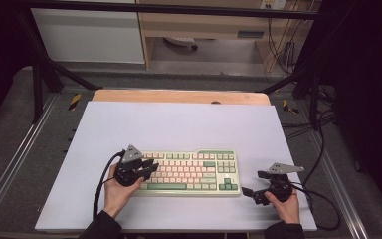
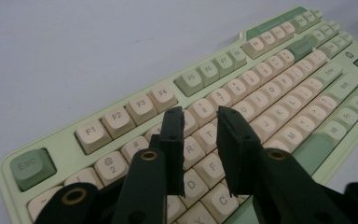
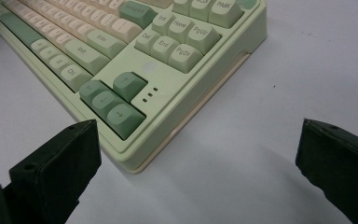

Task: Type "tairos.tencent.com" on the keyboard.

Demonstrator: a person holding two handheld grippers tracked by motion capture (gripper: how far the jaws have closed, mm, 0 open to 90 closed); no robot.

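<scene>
A pale green keyboard (image 1: 186, 172) with cream and green keys lies near the front of the white mat (image 1: 179, 124). My left gripper (image 1: 149, 168) hovers over the keyboard's left end. In the left gripper view its jaws (image 2: 199, 116) stand a narrow gap apart above the letter keys around R and T of the keyboard (image 2: 279, 84), with nothing between them. My right gripper (image 1: 252, 185) rests low on the mat just right of the keyboard. In the right gripper view it (image 3: 198, 135) is wide open, facing the arrow-key corner of the keyboard (image 3: 121, 56).
The mat covers a wooden table whose bare strip (image 1: 179, 95) shows at the back. Black cables (image 1: 323, 209) trail from both grippers along the front. Black frame rails (image 1: 45, 64) stand at the sides, and there is bare mat behind the keyboard.
</scene>
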